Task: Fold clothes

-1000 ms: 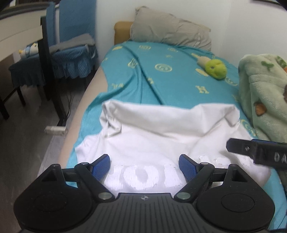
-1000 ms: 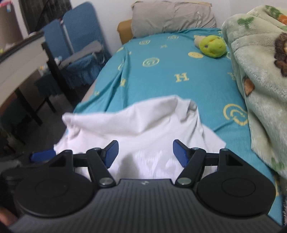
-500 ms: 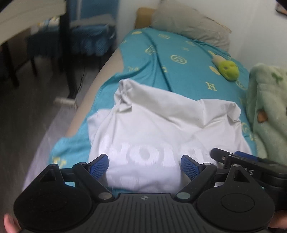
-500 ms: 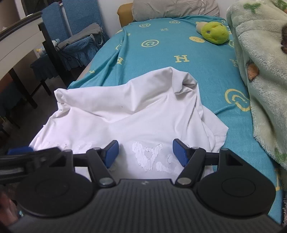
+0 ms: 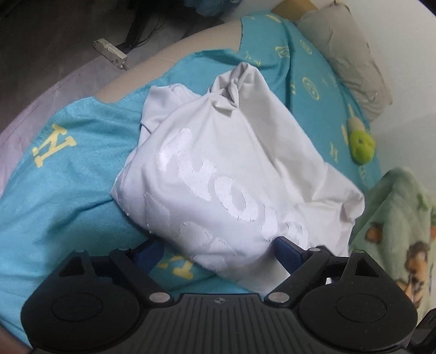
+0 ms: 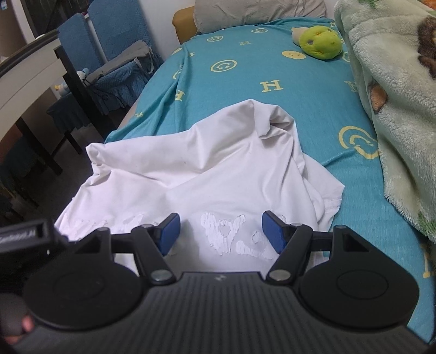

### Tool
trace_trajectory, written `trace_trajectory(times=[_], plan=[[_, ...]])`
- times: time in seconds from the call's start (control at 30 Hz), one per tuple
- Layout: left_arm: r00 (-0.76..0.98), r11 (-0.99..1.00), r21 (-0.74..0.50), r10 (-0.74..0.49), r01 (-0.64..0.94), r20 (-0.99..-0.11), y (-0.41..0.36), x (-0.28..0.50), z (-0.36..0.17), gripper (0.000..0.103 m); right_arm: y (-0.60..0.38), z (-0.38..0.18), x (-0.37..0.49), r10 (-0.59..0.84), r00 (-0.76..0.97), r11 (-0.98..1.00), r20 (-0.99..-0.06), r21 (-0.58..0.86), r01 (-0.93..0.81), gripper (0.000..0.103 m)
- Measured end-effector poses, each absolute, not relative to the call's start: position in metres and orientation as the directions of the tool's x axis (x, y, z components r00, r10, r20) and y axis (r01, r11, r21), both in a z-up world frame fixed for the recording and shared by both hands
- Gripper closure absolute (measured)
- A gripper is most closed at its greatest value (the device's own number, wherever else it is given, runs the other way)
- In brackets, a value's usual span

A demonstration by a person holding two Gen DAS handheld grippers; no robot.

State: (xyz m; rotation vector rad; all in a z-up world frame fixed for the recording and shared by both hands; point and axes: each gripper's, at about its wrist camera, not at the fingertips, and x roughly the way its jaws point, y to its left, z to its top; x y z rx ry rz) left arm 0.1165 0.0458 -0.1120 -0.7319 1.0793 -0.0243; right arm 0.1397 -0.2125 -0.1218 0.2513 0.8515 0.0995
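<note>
Where mattress edge (image 5: 169, 51) shows: left only.

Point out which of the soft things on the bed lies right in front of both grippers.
The white T-shirt with raised white lettering; the green plush toy, grey pillow and fleece blanket lie elsewhere.

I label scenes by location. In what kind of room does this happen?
Most likely a bedroom: a bed with a teal sheet, a grey pillow at its head, and a green plush toy lying on it.
</note>
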Motion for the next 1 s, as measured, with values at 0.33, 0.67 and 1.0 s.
trace_trajectory(times=[0.33, 0.67, 1.0], plan=[[0.699, 0.638, -0.748, -0.451, -0.182, -0.555, 0.066, 0.099, -0.092, 0.018, -0.211, -0.123, 0.141, 0.175, 0.654, 0.967, -0.736, 0.255, 0.027, 0.035], [0.62, 0.563, -0.743, -0.449, -0.363, -0.643, 0.082, 0.101, -0.134, 0.03, -0.211, -0.124, 0.14, 0.173, 0.654, 0.967, -0.736, 0.255, 0.031, 0.034], [0.699, 0.552, -0.777, -0.426, -0.302, -0.574, 0.086, 0.094, -0.12, 0.081, -0.216, -0.122, 0.138, 0.181, 0.671, 0.955, -0.719, 0.292, 0.055, 0.034]])
